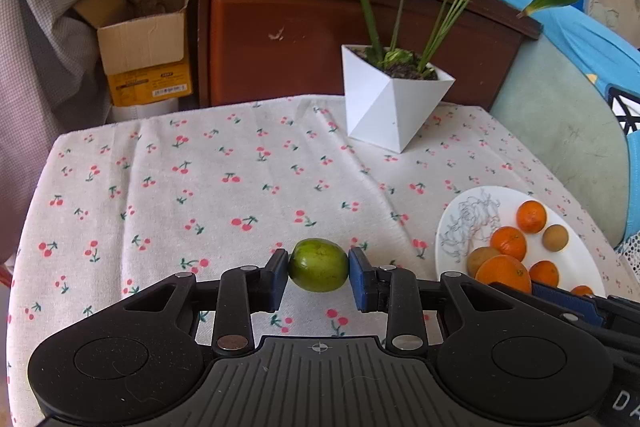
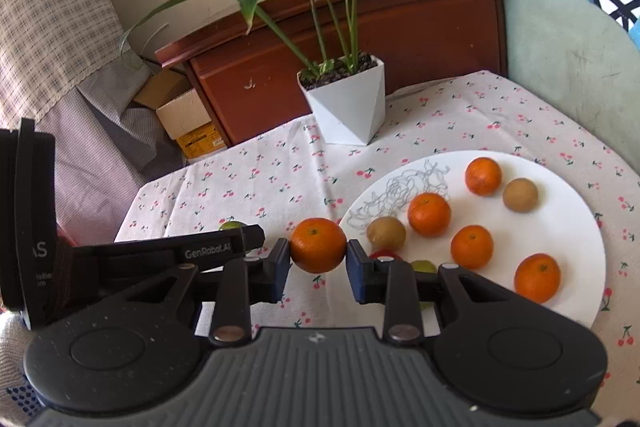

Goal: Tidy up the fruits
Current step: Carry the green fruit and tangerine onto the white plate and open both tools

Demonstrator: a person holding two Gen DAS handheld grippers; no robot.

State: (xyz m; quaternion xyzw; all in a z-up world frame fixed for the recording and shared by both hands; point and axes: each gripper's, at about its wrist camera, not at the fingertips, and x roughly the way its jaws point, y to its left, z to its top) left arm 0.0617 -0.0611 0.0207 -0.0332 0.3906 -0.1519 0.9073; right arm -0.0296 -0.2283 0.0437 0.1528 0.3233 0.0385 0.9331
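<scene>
The left gripper [image 1: 318, 267] is clamped on a green fruit [image 1: 318, 265] above the bare counter [image 1: 200, 187]. The right gripper [image 2: 318, 247] pinches an orange [image 2: 318, 245] just left of the white plate [image 2: 560, 227]. To its right, four oranges and two brown fruits sit sorted on that plate; something red and green behind its right finger may still await sorting

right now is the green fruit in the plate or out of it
Out. The left claw is shut on the green fruit above the tablecloth, left of the white plate.
</scene>
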